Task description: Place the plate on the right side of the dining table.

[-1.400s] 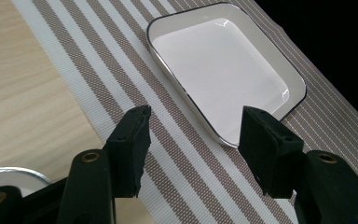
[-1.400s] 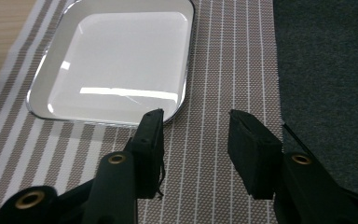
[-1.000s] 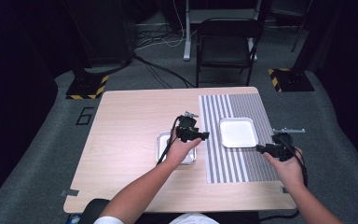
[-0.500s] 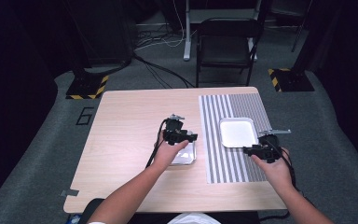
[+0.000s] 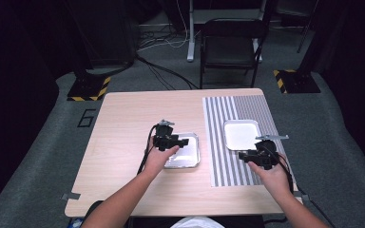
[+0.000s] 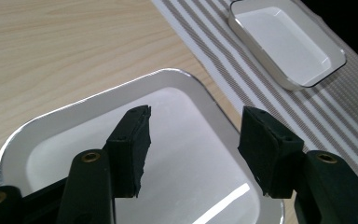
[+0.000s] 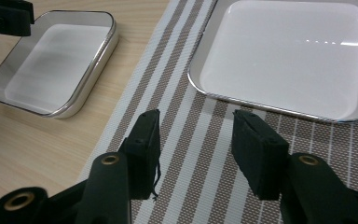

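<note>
Pale wooden table [image 5: 123, 133] holds 2 shiny white metal trays; left gripper [image 6: 193, 140], jaws apart and empty, hangs over the tray on bare wood [image 6: 23, 135]; right gripper [image 7: 196, 140], also apart and empty, waits near the tray on the striped mat [image 7: 200, 88]; next, I think, each must close on a rim.

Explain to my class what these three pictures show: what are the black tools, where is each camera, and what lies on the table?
A person sits at a light wooden table holding a black two-jaw gripper in each hand: the left gripper and the right gripper. One camera looks down from above. The other two ride on the grippers and look along their jaws. On the bare wood lies a shiny rectangular metal tray, empty; the left gripper hovers over it. A grey-and-white striped placemat carries a second white rectangular tray, also empty; the right gripper is above the mat just before it. Both grippers stand open, and nothing is held.
</note>
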Motion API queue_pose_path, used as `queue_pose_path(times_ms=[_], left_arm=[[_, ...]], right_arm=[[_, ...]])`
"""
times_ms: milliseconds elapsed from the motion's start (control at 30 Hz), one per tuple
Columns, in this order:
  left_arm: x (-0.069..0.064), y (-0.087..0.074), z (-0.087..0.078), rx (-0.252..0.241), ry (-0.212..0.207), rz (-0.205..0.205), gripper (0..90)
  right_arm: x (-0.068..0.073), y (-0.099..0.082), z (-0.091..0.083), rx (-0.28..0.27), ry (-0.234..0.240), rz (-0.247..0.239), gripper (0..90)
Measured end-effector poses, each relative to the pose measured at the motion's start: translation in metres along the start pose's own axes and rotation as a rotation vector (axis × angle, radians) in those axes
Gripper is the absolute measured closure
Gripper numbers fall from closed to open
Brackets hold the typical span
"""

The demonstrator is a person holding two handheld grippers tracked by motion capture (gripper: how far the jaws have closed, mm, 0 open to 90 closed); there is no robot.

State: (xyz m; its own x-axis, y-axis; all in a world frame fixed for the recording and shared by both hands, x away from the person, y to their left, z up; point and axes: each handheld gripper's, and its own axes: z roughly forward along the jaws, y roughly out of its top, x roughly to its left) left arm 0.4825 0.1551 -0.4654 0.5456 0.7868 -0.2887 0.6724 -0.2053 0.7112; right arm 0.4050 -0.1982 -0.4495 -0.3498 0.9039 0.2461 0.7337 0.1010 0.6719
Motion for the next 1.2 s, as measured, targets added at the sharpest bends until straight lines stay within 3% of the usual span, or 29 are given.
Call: queue_pose_path(times_ms=[167, 333, 533, 800, 1133, 1200], left_arm=[[0.009, -0.008, -0.006, 0.005, 0.001, 0.003, 41.4], [0.017, -0.015, -0.013, -0.008, 0.008, -0.005, 37.0], [0.023, -0.020, -0.018, -0.015, 0.029, 0.016, 31.3], [0.028, -0.027, -0.026, 0.007, 0.045, 0.037, 28.8], [0.043, -0.039, -0.040, -0.017, 0.068, 0.039, 29.2], [0.047, -0.041, -0.041, -0.023, 0.061, 0.013, 29.7]], right_arm=[[0.009, -0.002, 0.003, -0.003, 0.017, -0.024, 48.1], [0.018, -0.005, 0.007, -0.016, 0.019, -0.087, 43.6], [0.026, -0.007, 0.013, -0.018, 0.047, -0.136, 35.3], [0.036, -0.010, 0.020, -0.007, 0.074, -0.176, 33.7], [0.056, -0.017, 0.032, -0.002, 0.092, -0.250, 33.0], [0.059, -0.018, 0.036, 0.002, 0.098, -0.252, 33.0]])
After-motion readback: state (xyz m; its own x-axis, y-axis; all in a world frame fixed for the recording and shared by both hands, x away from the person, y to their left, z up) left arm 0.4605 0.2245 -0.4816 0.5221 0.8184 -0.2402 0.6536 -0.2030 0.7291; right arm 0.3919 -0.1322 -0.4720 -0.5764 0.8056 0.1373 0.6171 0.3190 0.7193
